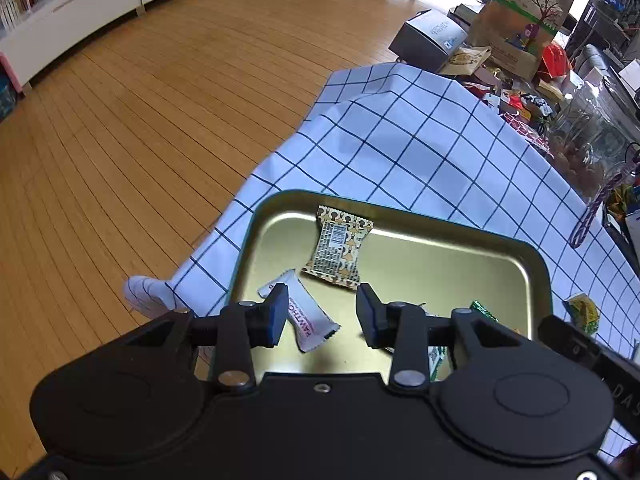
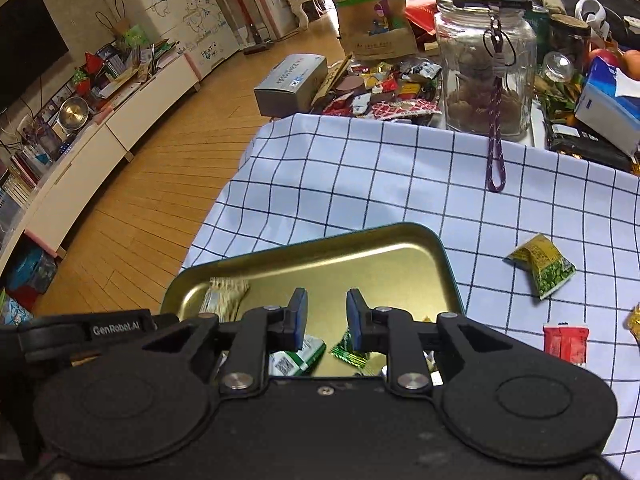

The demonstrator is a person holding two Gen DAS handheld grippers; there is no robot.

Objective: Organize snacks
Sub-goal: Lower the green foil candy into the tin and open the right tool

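Step in hand: we judge that loose snacks are being gathered into the gold metal tray (image 1: 532, 264) on the checked tablecloth (image 1: 400, 140) covering the bench.
Left gripper (image 1: 322, 314): over the tray's near end, fingers apart, nothing between them.
Right gripper (image 2: 327, 320): over the tray's near part, fingers parted by a narrower gap, nothing held.
In tray, left view: brown-patterned packet (image 1: 340, 246) lying flat near the middle; white wrapped candy (image 1: 310, 318) just beside the left finger; green foil sweet (image 1: 484, 311) at the near right.
In tray, right view: green-and-white packet (image 2: 296, 358) and green foil sweet (image 2: 348, 350) under the fingers.
Left outside: yellow-green pea packet (image 2: 542, 266) on the cloth, right of the tray and apart from it; red sachet (image 2: 566, 342) near the tray's right side; a gold wrapper (image 2: 634, 320) at the frame edge.
Doing it well: we would send the right gripper to the pea packet, widen the fingers first, close across its crimped narrow side, lift clear of the cloth so the fabric does not bunch, and release low over bare tray floor.
Risk: thin sachets lie flat; fingers may catch cloth.
Writing read: "GenRobot.AI" on the gripper body (image 2: 116, 328); "HAWTHO…" partly legible on the white candy; a barcode on the brown packet; other print too small to read.
Background: glass jar (image 2: 486, 76) with a purple cord (image 2: 496, 152), beyond the cloth.
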